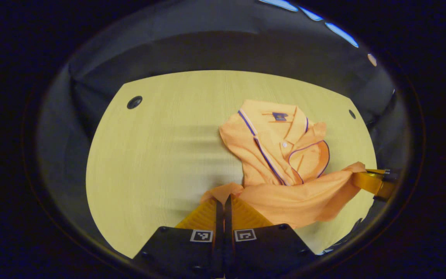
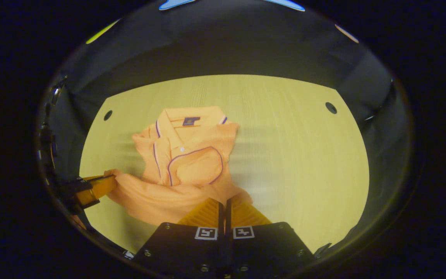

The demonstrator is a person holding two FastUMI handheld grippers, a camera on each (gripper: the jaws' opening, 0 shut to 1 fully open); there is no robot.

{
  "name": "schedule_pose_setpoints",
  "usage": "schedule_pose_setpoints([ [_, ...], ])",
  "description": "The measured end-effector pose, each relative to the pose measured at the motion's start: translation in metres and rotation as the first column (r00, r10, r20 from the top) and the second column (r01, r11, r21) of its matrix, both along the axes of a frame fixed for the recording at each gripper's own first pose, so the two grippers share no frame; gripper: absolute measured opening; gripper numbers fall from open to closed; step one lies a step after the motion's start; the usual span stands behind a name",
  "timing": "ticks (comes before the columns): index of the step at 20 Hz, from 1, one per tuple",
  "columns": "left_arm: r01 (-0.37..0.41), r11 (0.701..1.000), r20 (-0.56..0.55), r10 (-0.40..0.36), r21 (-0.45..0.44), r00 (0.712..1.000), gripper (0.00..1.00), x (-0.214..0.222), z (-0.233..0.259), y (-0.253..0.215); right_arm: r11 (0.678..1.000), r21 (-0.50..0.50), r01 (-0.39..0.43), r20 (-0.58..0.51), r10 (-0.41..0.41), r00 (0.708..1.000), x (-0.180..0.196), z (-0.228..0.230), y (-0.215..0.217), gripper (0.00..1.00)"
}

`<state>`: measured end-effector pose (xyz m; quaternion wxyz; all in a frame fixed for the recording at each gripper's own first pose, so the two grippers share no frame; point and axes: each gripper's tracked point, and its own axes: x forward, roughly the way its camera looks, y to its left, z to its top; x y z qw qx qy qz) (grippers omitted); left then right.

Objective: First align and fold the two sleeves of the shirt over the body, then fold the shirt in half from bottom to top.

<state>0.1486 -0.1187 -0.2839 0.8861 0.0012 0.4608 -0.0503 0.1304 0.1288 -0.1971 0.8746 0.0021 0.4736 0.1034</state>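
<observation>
An orange polo shirt (image 1: 281, 151) with dark piping lies collar-far on the pale wooden table (image 1: 161, 162). Both sleeves are folded over its chest. Its bottom hem (image 1: 292, 199) is raised off the table and stretched between the two grippers. My left gripper (image 1: 223, 198) is shut on the hem's left corner. In that same left gripper view the right gripper (image 1: 376, 181) pinches the other corner at the far right. In the right gripper view the shirt (image 2: 186, 155) sits left of centre, my right gripper (image 2: 225, 201) is shut on the hem (image 2: 157, 199), and the left gripper (image 2: 93, 188) holds the far corner.
The table has small round holes near its far corners (image 1: 134, 102) (image 2: 330, 107). Dark booth cloth (image 1: 223, 46) closes in behind the table's far edge. Bare tabletop (image 2: 296, 155) stretches to either side of the shirt.
</observation>
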Motion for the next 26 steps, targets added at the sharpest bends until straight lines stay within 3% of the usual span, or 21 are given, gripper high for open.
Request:
schedule_pose_setpoints([
  [10, -0.070, 0.997, 0.168, 0.073, -0.021, 0.983, 0.06, 0.107, 0.017, 0.003, 0.998, 0.039, 0.038, 0.105, -0.042, 0.994, 0.110, 0.012, 0.022, 0.00],
  [16, -0.063, 0.998, 0.210, 0.063, -0.009, 0.976, 0.07, 0.154, 0.001, -0.012, 0.996, 0.045, 0.078, 0.185, -0.085, 0.979, 0.170, 0.006, 0.023, 0.00],
  [17, -0.067, 0.998, 0.236, 0.066, -0.005, 0.969, 0.07, 0.165, 0.002, -0.011, 0.995, 0.048, 0.083, 0.212, -0.091, 0.973, 0.180, 0.007, 0.022, 0.04],
  [23, -0.038, 0.999, 0.386, 0.023, 0.032, 0.922, 0.05, 0.231, 0.018, -0.017, 0.995, 0.028, 0.094, 0.361, -0.098, 0.927, 0.220, 0.005, 0.021, 0.00],
  [26, -0.019, 0.997, 0.436, -0.015, 0.073, 0.900, 0.06, 0.238, 0.022, -0.023, 0.996, 0.000, 0.091, 0.411, -0.083, 0.908, 0.230, 0.003, 0.020, 0.00],
])
